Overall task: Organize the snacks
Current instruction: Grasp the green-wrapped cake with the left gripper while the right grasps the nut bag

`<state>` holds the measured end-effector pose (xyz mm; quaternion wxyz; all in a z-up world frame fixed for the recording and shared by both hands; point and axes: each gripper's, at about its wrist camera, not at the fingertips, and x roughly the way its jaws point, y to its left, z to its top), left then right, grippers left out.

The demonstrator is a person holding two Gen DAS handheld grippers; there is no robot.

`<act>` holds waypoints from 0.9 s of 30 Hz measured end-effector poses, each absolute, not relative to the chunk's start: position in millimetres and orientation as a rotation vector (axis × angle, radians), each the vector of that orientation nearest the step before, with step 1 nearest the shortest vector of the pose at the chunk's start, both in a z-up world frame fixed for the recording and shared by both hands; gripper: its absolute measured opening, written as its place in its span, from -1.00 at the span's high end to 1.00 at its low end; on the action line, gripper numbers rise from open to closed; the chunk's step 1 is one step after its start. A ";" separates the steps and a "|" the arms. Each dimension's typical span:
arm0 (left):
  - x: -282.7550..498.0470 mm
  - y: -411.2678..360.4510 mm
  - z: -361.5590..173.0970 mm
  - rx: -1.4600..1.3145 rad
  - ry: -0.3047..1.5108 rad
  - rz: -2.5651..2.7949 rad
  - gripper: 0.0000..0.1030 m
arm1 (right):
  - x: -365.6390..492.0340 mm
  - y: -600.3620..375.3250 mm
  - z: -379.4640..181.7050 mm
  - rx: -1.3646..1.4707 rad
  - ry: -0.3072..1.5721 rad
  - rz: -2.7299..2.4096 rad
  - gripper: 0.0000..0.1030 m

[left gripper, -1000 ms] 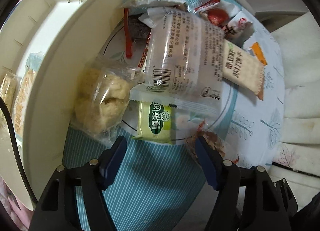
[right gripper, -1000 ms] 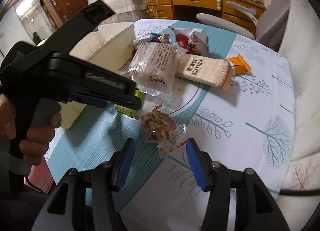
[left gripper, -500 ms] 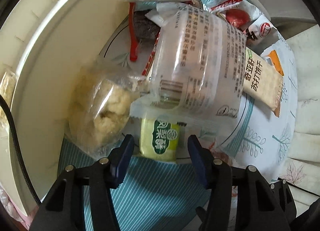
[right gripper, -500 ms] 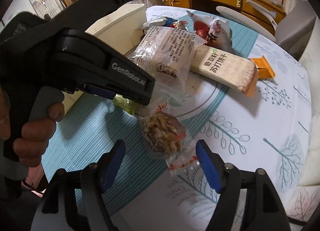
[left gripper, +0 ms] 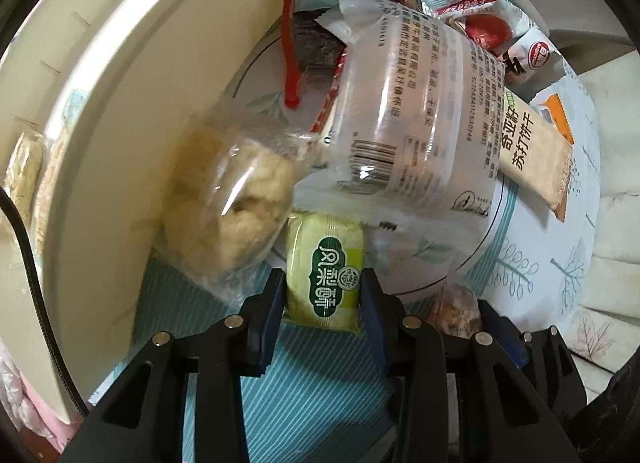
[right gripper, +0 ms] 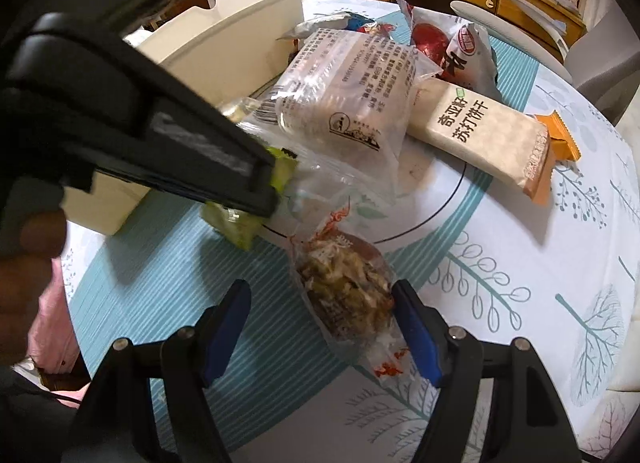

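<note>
A green pineapple-cake packet (left gripper: 326,263) lies on the striped tablecloth, half under a large clear packet (left gripper: 408,111). My left gripper (left gripper: 322,295) points straight down over it; its jaws are closing and both blue pads touch the packet's sides. In the right wrist view the same green packet (right gripper: 236,225) shows under the left tool's black body (right gripper: 160,143). A brown crumbly snack in a clear wrapper (right gripper: 344,287) lies between the fingers of my right gripper (right gripper: 320,295). Those jaws are closing slightly: the right pad is at the wrapper, the left pad stands apart.
A cream storage box (left gripper: 100,103) with snacks inside stands at the left. A pale cake in a clear bag (left gripper: 236,207) leans against it. A cracker packet (right gripper: 488,139), an orange packet (right gripper: 560,139) and a red-and-white bag (right gripper: 460,51) lie farther back. A chair (right gripper: 504,19) stands beyond the table.
The left gripper came down around the green packet and its jaws narrowed onto it. The right gripper opened wider and moved in around the brown snack.
</note>
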<state>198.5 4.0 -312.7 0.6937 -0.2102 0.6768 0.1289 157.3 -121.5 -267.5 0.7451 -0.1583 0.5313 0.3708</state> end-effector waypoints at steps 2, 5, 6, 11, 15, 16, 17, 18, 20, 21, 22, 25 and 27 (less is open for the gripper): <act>196.4 3.4 -309.6 -0.481 1.514 0.279 0.31 | 156.2 -122.6 -267.1 -0.350 1.154 0.804 -0.10; 189.4 7.5 -304.9 -0.483 1.531 0.276 0.31 | 156.0 -124.9 -266.5 -0.365 1.149 0.788 0.11; 187.6 7.6 -305.4 -0.486 1.536 0.275 0.31 | 155.3 -124.9 -266.4 -0.373 1.150 0.792 0.12; 164.6 10.3 -293.7 -0.494 1.520 0.281 0.30 | 146.5 -127.5 -265.3 -0.375 1.167 0.794 0.13; 152.1 10.6 -283.2 -0.500 1.524 0.260 0.31 | 134.0 -137.3 -262.5 -0.325 1.211 0.778 0.13; 149.0 10.7 -280.2 -0.500 1.527 0.246 0.31 | 130.5 -140.0 -261.8 -0.314 1.220 0.774 0.13; 145.6 10.7 -276.4 -0.500 1.527 0.235 0.31 | 128.3 -142.3 -261.4 -0.300 1.233 0.767 0.14; 145.7 9.0 -273.7 -0.497 1.528 0.233 0.31 | 126.3 -144.5 -260.8 -0.283 1.250 0.756 0.14; 137.2 10.0 -265.0 -0.486 1.532 0.229 0.31 | 122.8 -149.3 -260.1 -0.237 1.283 0.739 0.14; 133.8 11.1 -260.8 -0.484 1.535 0.225 0.31 | 121.7 -152.1 -260.1 -0.212 1.300 0.730 0.14; 131.0 12.5 -257.5 -0.486 1.536 0.219 0.31 | 120.3 -155.6 -259.7 -0.174 1.323 0.717 0.14; 126.9 16.0 -245.1 -0.487 1.550 0.202 0.31 | 116.2 -162.6 -257.4 -0.089 1.361 0.701 0.14; 125.3 17.8 -230.4 -0.496 1.563 0.181 0.31 | 119.3 -163.3 -254.8 -0.057 1.372 0.701 0.14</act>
